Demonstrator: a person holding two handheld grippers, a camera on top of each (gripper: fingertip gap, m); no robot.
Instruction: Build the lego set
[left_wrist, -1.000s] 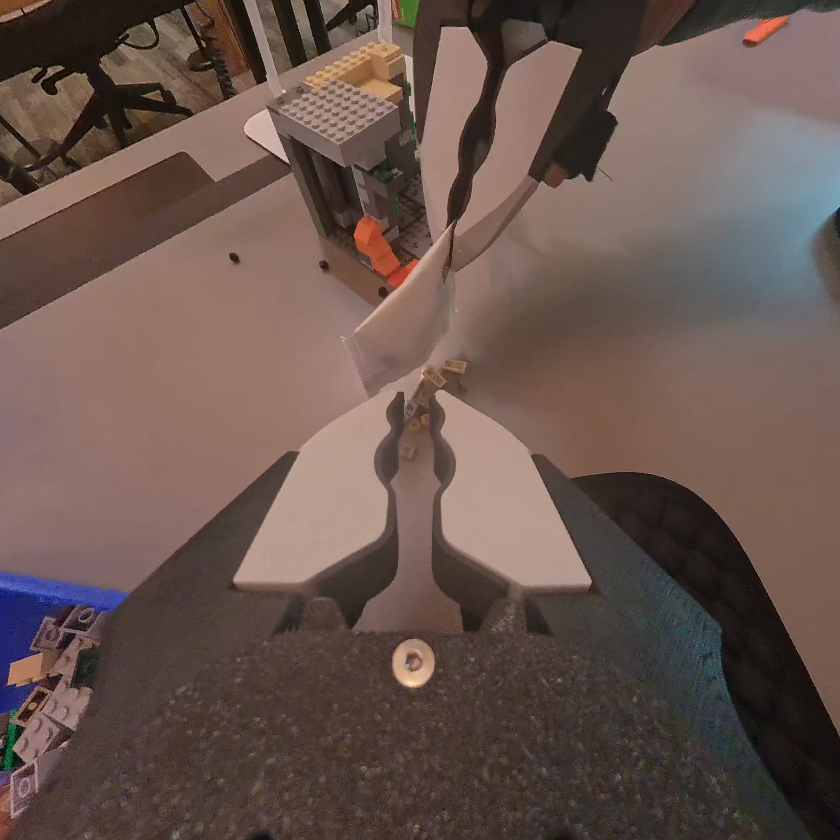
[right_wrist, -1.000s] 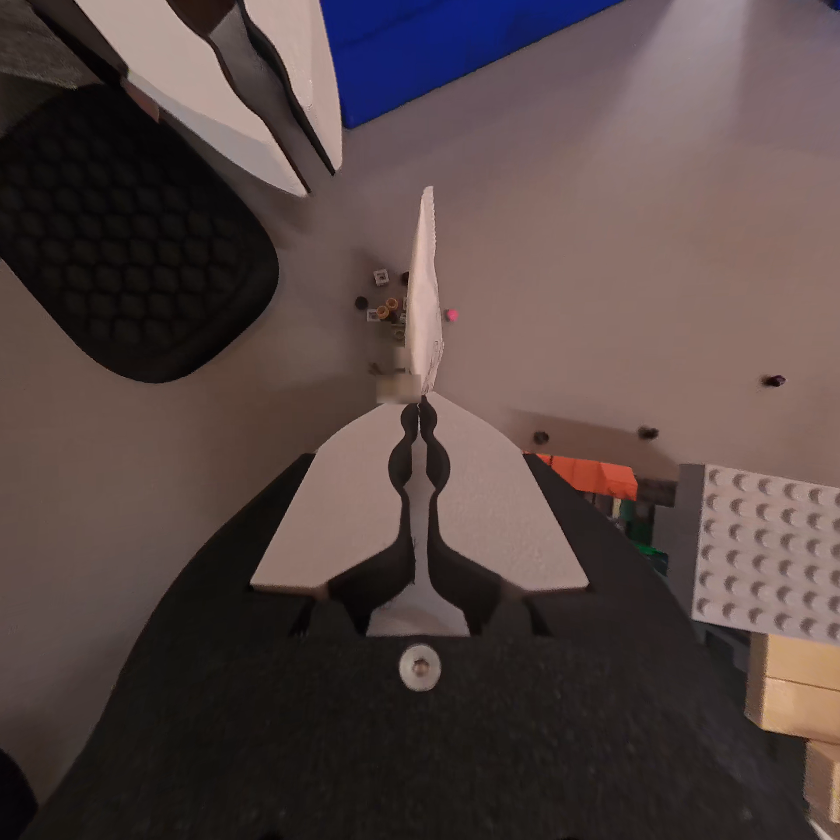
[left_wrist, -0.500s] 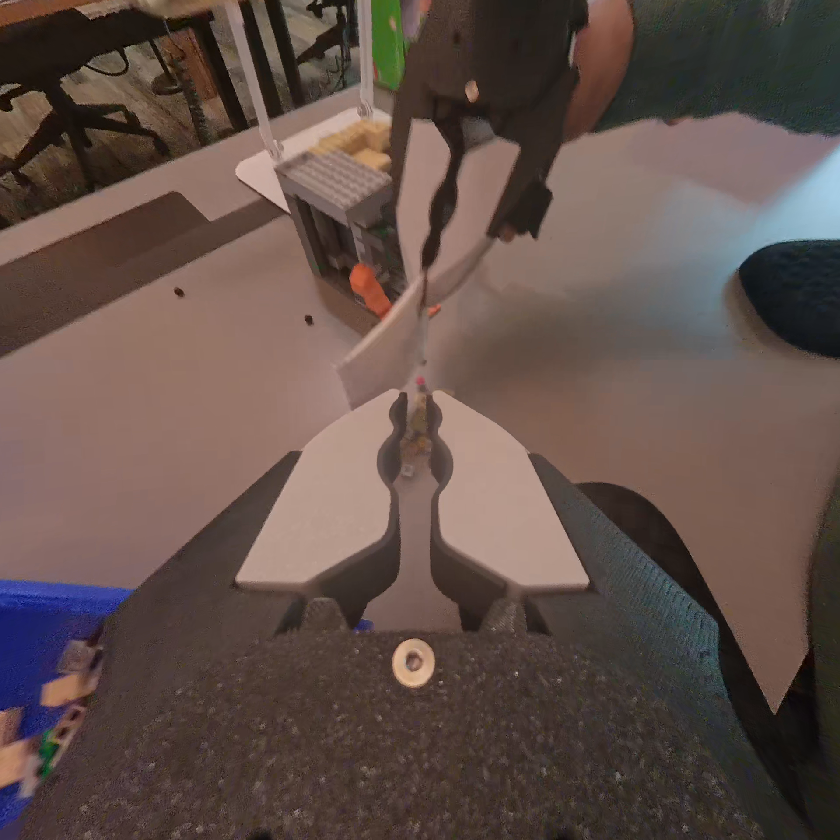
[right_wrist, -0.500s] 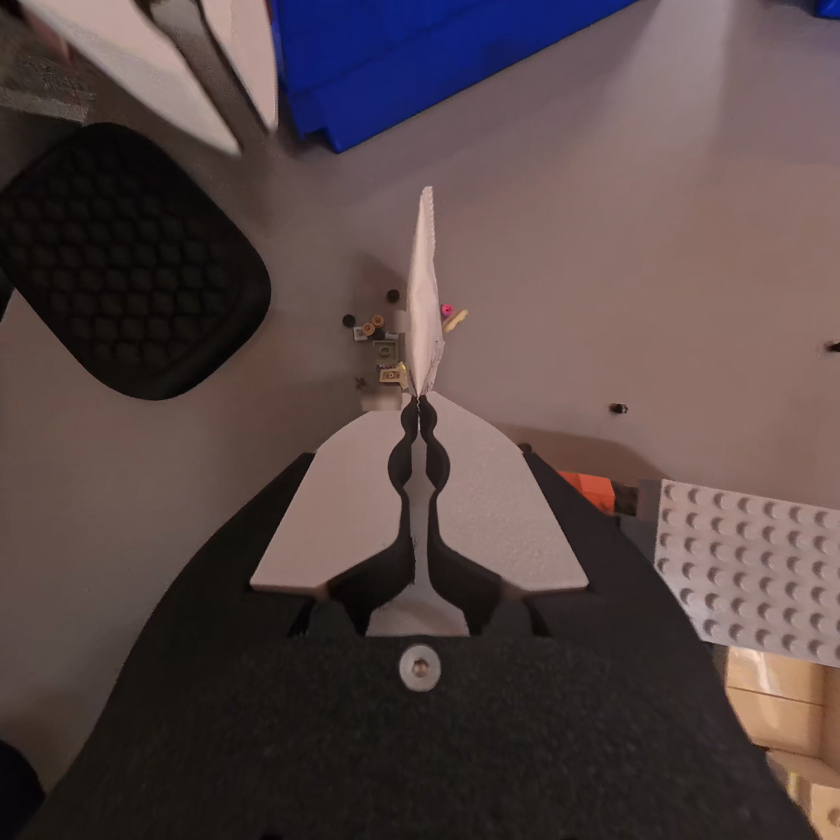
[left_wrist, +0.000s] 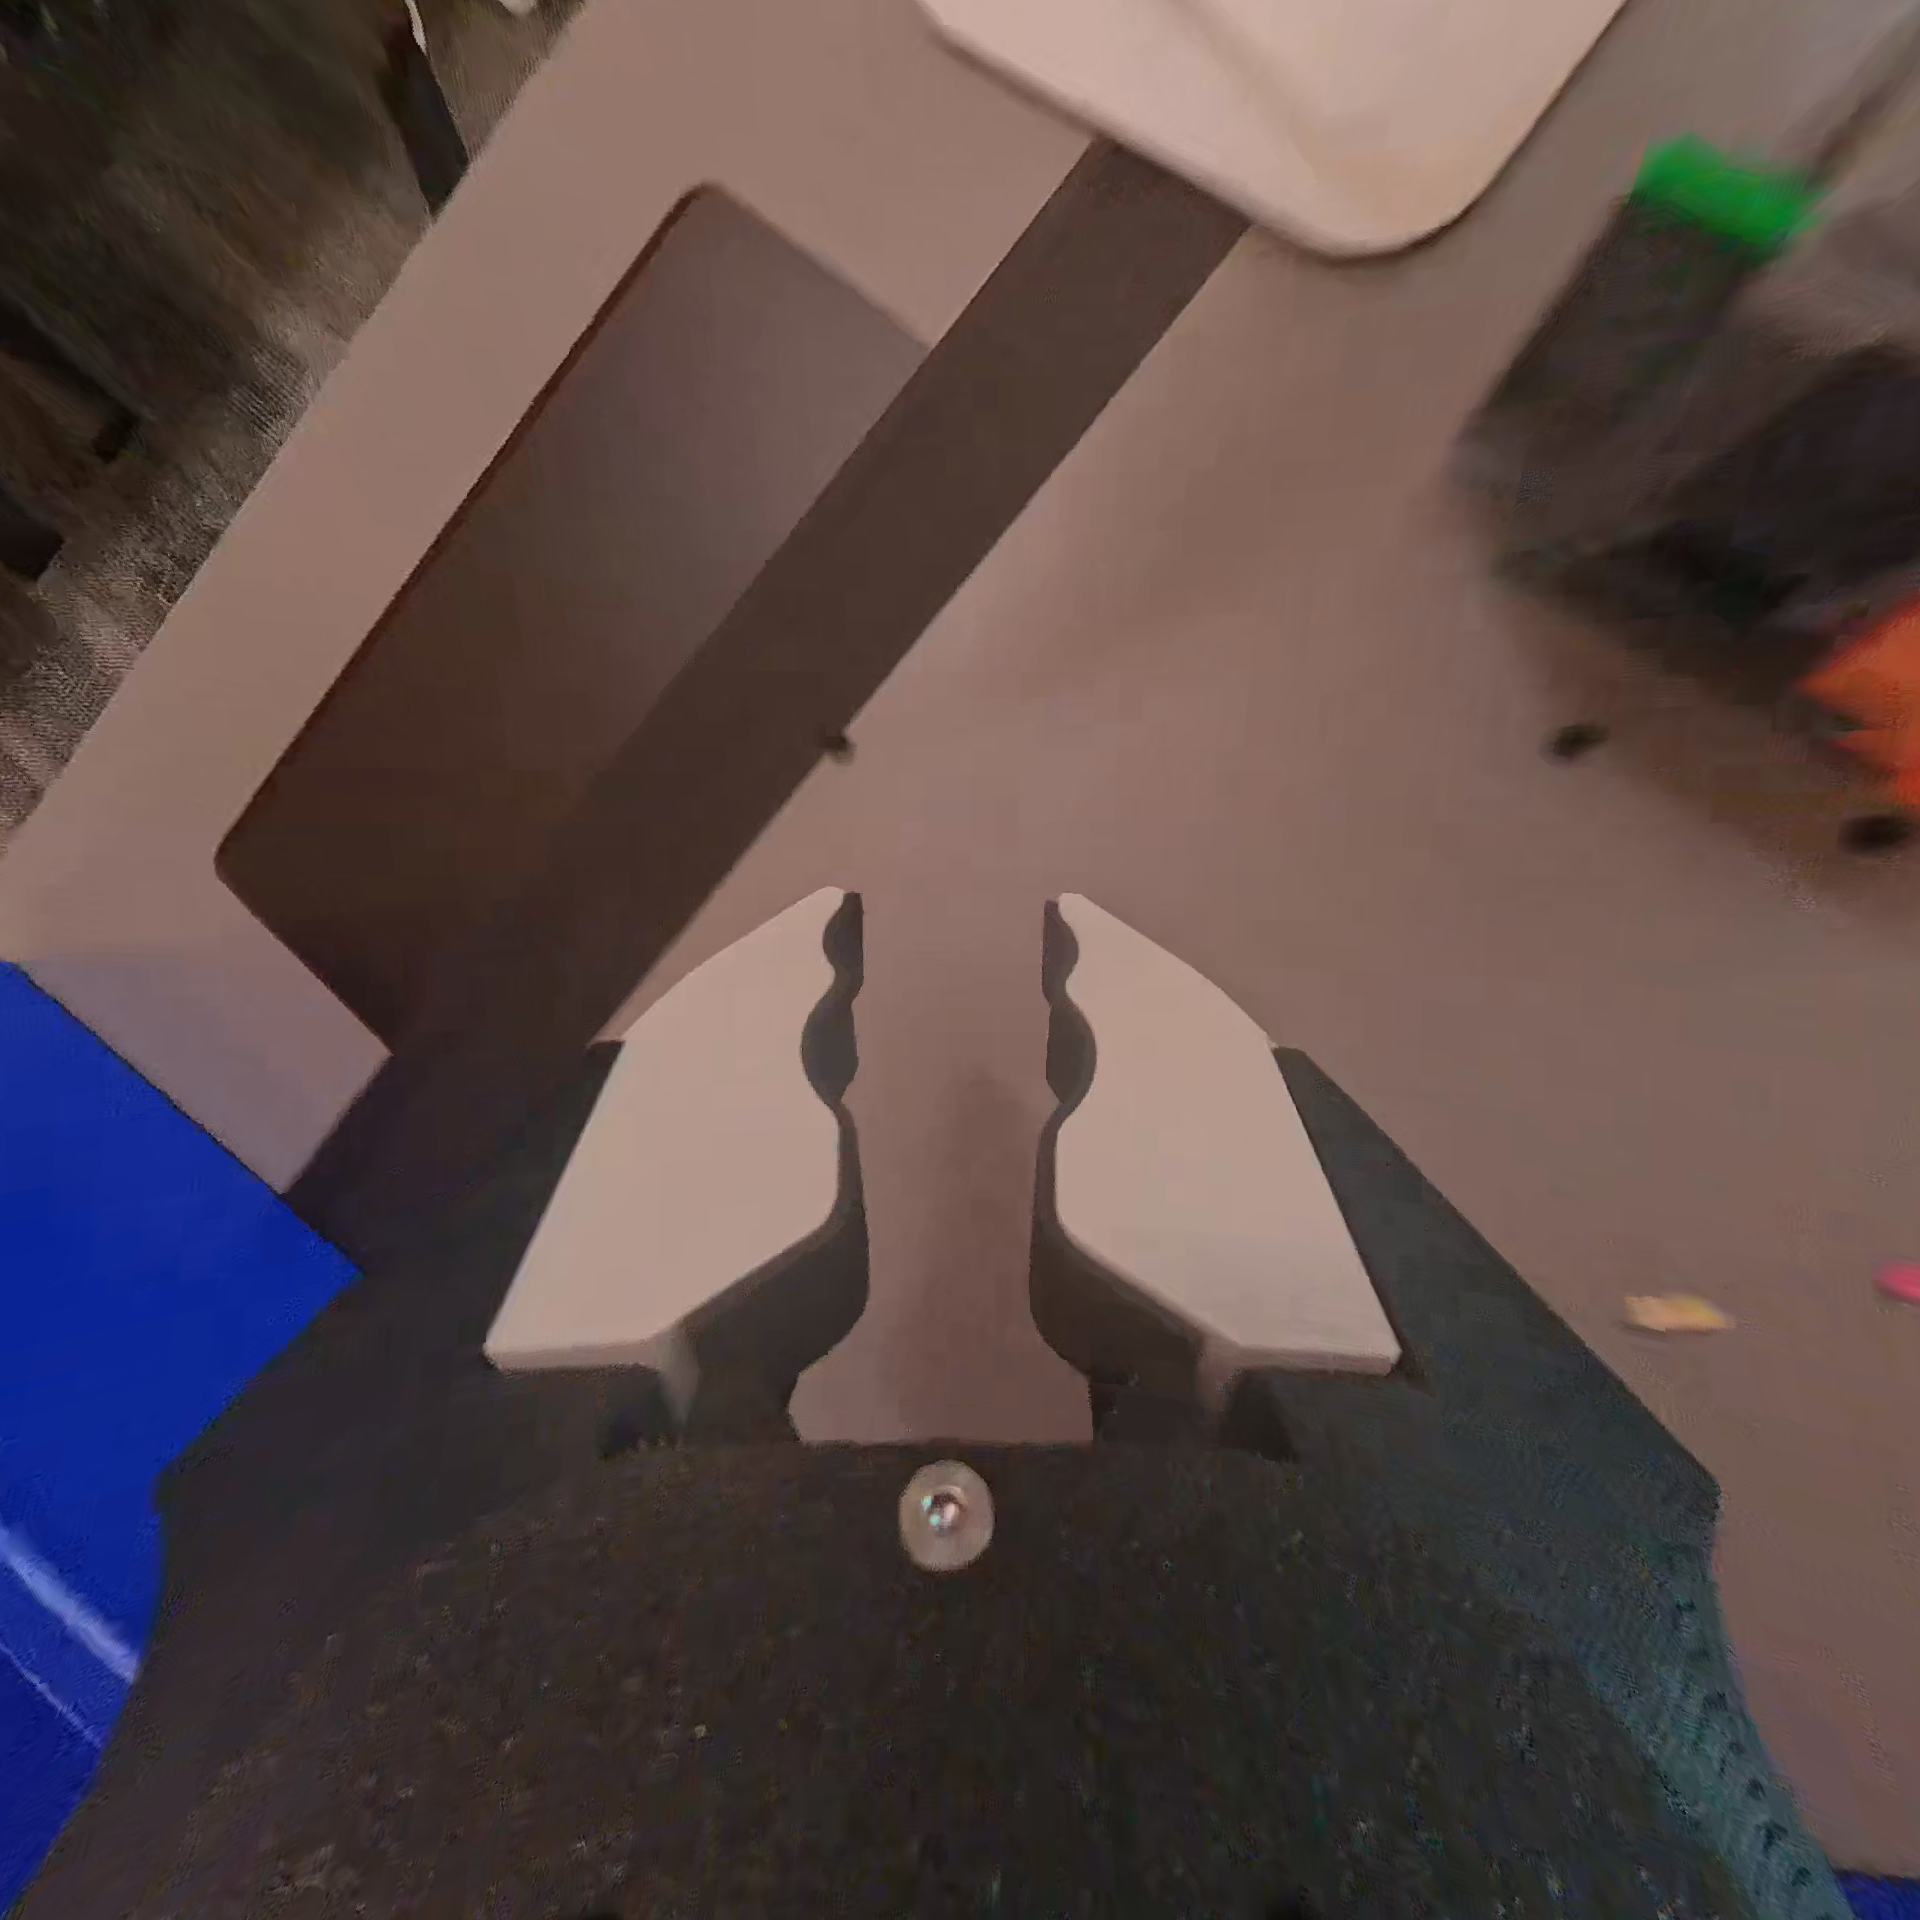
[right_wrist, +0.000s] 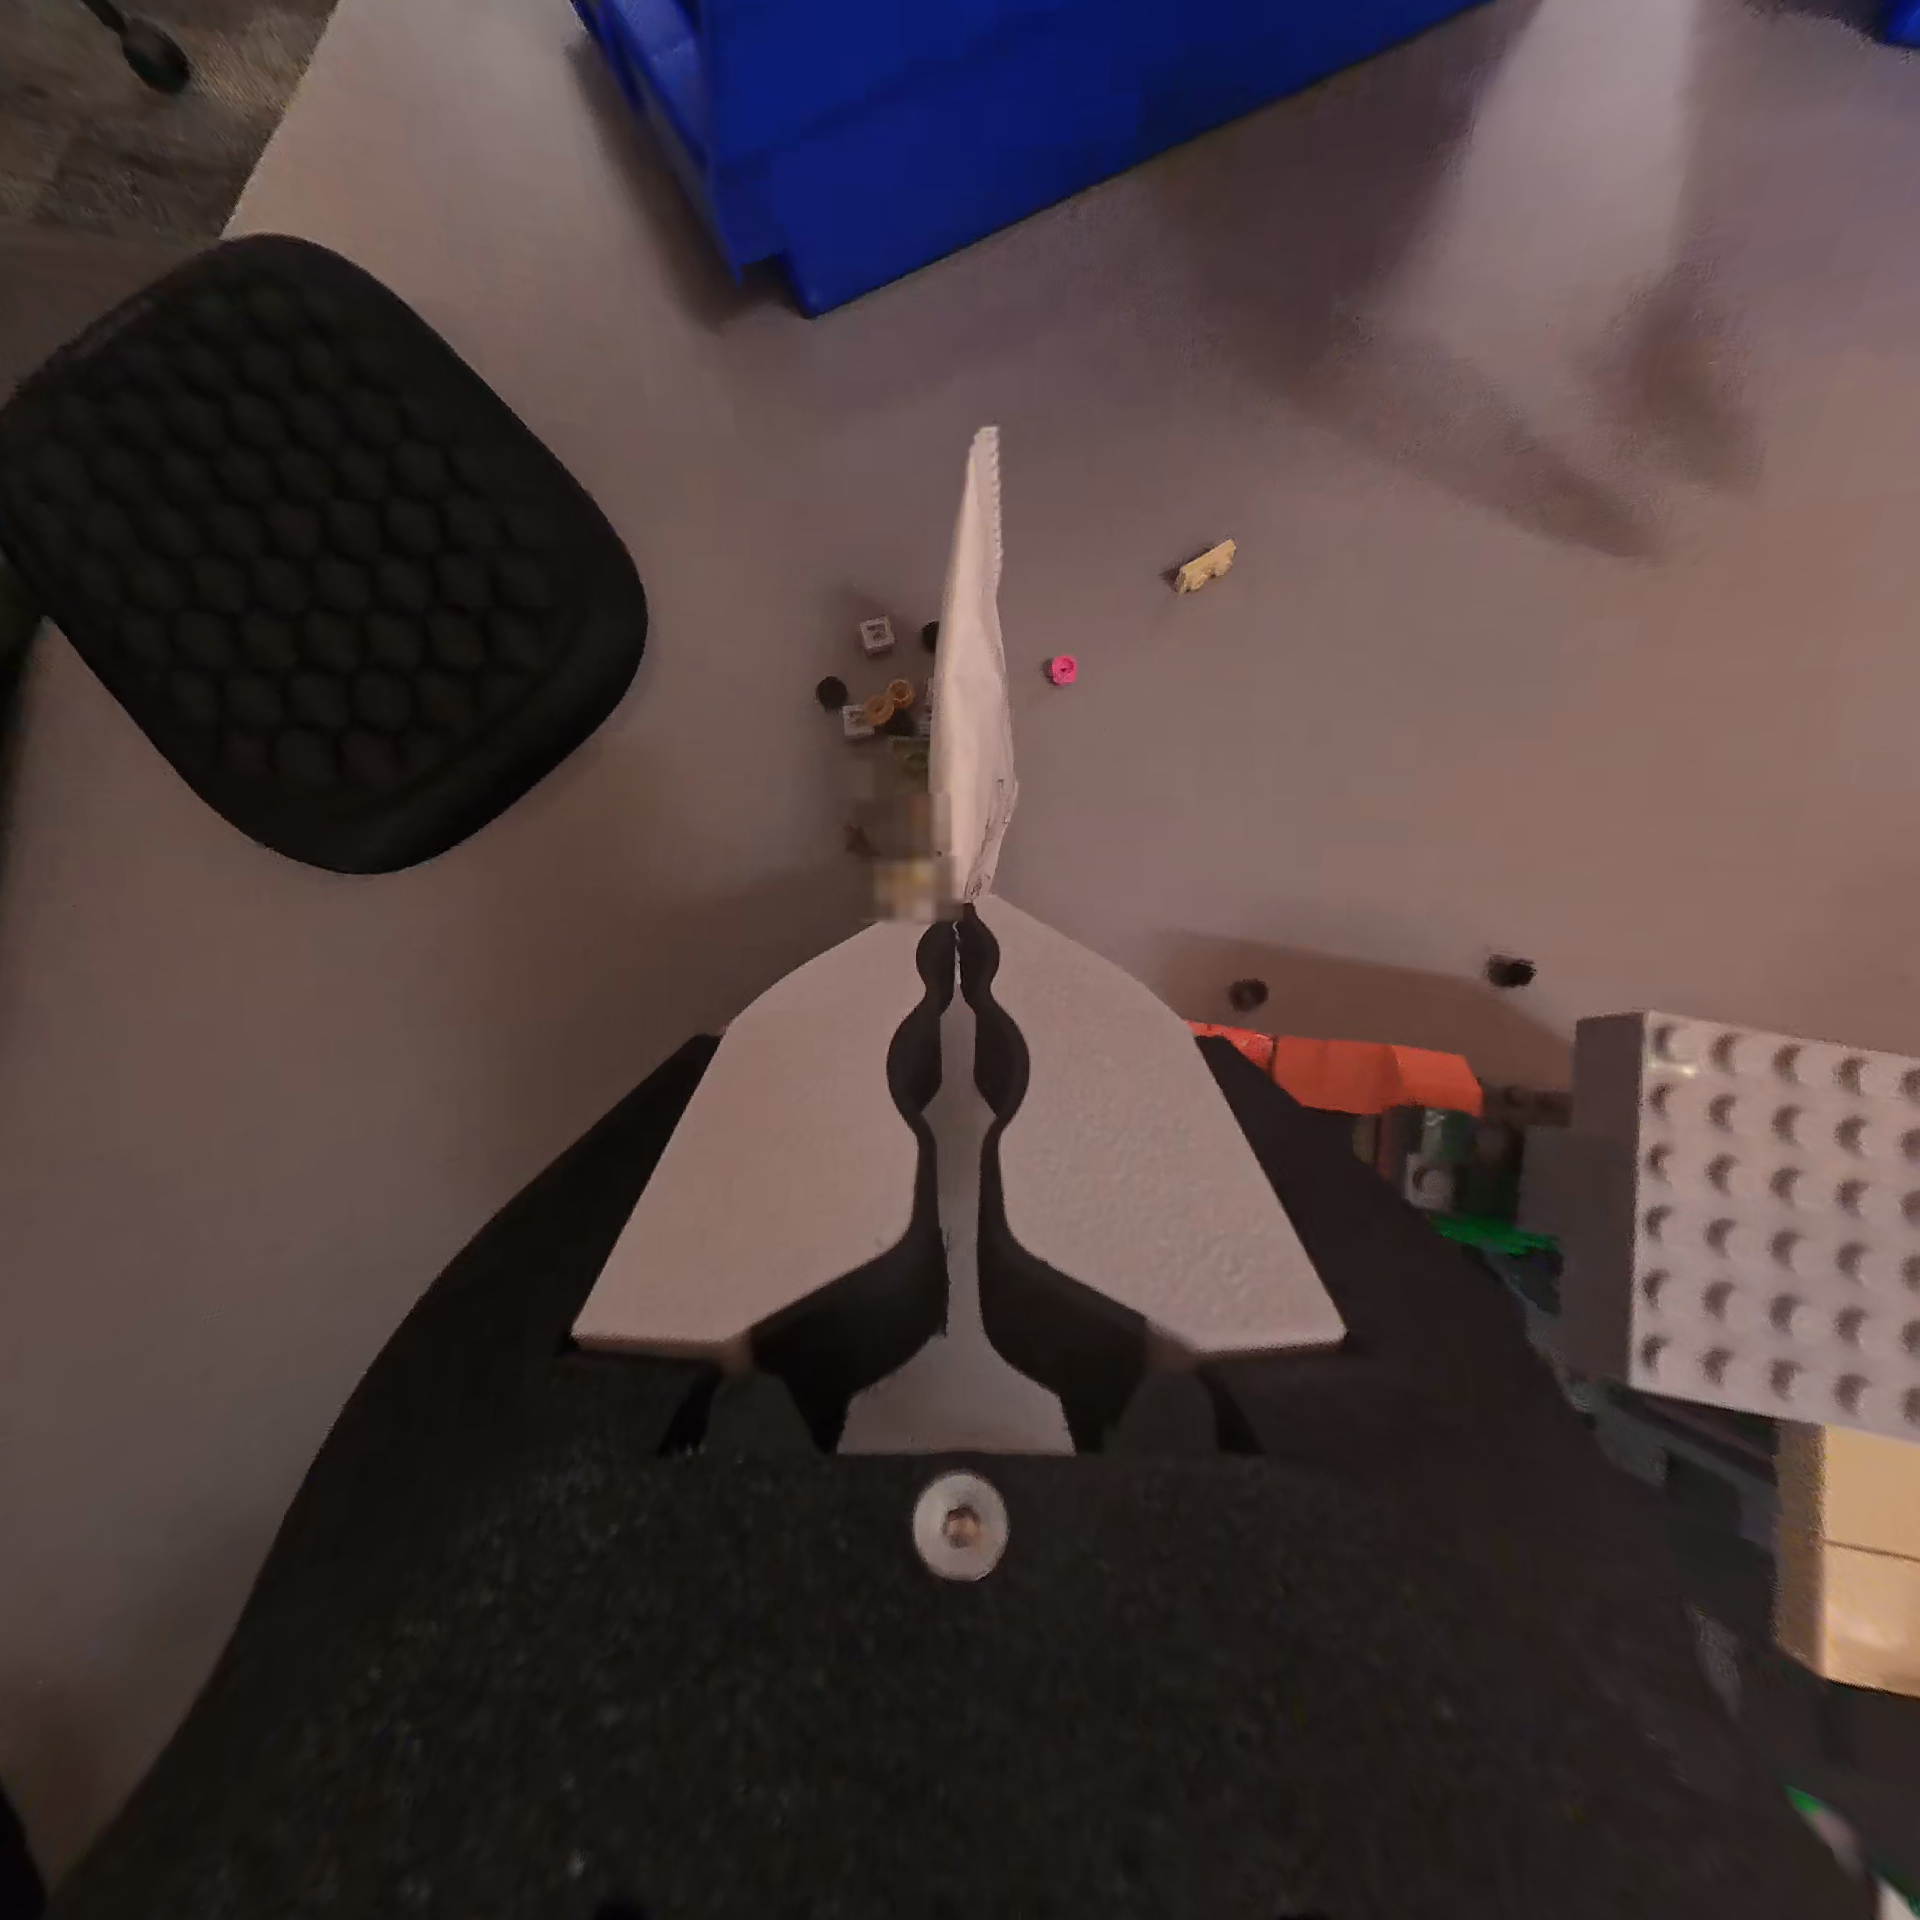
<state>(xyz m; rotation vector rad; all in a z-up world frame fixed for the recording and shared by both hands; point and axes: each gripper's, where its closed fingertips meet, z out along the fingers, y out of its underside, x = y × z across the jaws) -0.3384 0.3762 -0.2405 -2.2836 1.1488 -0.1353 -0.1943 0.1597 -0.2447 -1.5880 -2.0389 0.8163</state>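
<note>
The right gripper pinches a small white paper bag by its corner, jaws closed on it, above scattered tiny bricks on the grey tabletop. The left gripper hovers with jaws apart and bare, beside the blue bin.

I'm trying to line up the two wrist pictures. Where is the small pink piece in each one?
Left wrist view: the pink piece sits at the far right edge, partly cut off, on the table just right of a tan piece.
Right wrist view: it lies on the table just right of the white bag.
Shared landmark: the blue bin.
</note>
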